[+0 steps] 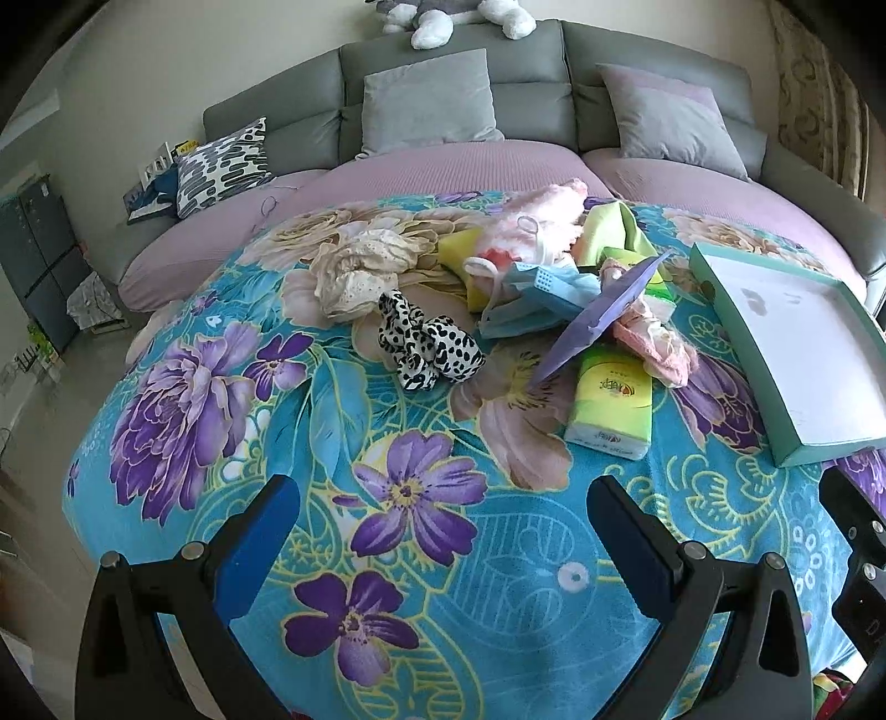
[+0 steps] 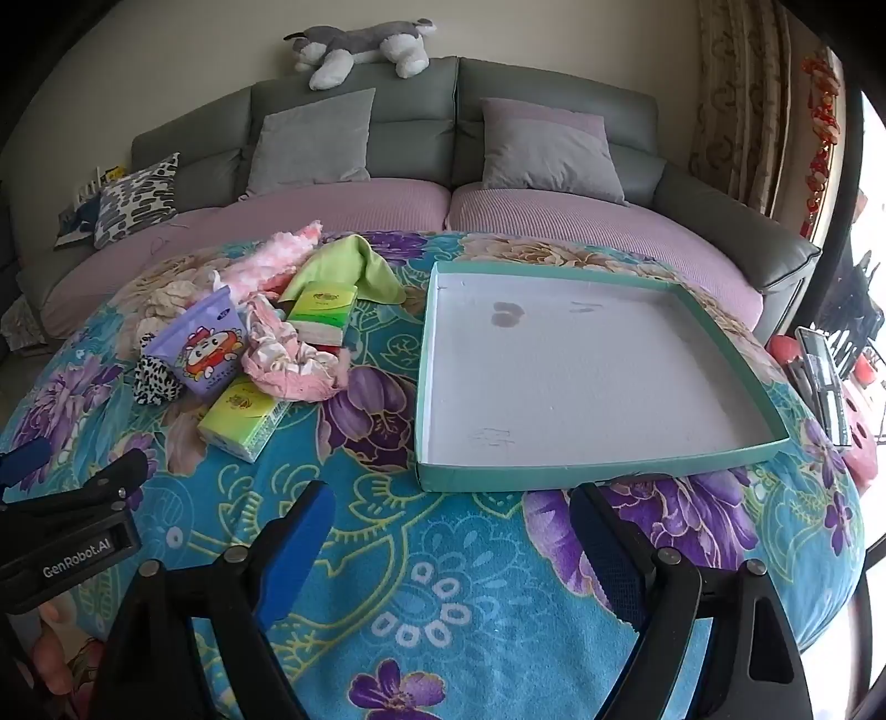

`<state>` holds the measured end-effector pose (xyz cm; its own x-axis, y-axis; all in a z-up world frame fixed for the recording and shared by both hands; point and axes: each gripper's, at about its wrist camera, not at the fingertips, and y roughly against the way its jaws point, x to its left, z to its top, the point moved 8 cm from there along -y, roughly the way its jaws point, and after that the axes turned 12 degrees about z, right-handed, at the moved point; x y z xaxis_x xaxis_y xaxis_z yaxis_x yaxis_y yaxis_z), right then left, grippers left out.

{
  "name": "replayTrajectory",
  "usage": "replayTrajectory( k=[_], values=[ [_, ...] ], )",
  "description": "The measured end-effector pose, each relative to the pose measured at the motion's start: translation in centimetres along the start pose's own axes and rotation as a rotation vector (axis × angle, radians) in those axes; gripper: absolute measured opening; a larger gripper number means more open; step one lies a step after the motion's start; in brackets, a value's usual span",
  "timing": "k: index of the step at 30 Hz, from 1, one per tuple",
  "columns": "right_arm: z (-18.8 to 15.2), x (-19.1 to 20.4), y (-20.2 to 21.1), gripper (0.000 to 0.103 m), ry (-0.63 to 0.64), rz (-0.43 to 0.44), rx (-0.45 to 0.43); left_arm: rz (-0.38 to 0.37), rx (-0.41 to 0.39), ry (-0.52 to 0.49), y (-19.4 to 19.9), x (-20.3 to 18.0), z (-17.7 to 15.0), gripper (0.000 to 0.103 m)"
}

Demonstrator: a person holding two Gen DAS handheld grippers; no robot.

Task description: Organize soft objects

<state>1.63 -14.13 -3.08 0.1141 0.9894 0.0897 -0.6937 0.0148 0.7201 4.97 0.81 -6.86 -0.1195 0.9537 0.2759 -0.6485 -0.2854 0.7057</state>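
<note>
Left tool [image 1: 443,518] gaping — right tool [image 1: 853,548] cut off by frame.

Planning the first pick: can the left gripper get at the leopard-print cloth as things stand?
Probably yes. The left gripper is open and empty, and the leopard-print cloth lies at the pile's near edge with only bare floral blanket between them; nothing lies on top of it.

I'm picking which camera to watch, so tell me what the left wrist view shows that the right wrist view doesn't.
Only the left wrist view shows the blue face masks in the pile and the tall dark cabinet at the room's edge. Only the right wrist view shows the whole teal tray, nothing in it, and the cartoon face on the purple pouch. Both show the leopard-print cloth, the green tissue pack, the plush dog on the sofa back, and open, empty grippers: left gripper, right gripper.
</note>
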Motion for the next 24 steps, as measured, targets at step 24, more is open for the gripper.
replayTrajectory(
  k=[24],
  values=[
    [-0.04, 0.08, -0.14, 0.089, -0.001, 0.001, 0.002, 0.001, 0.012, -0.002, -0.29, 0.00, -0.05, 0.103]
  ],
)
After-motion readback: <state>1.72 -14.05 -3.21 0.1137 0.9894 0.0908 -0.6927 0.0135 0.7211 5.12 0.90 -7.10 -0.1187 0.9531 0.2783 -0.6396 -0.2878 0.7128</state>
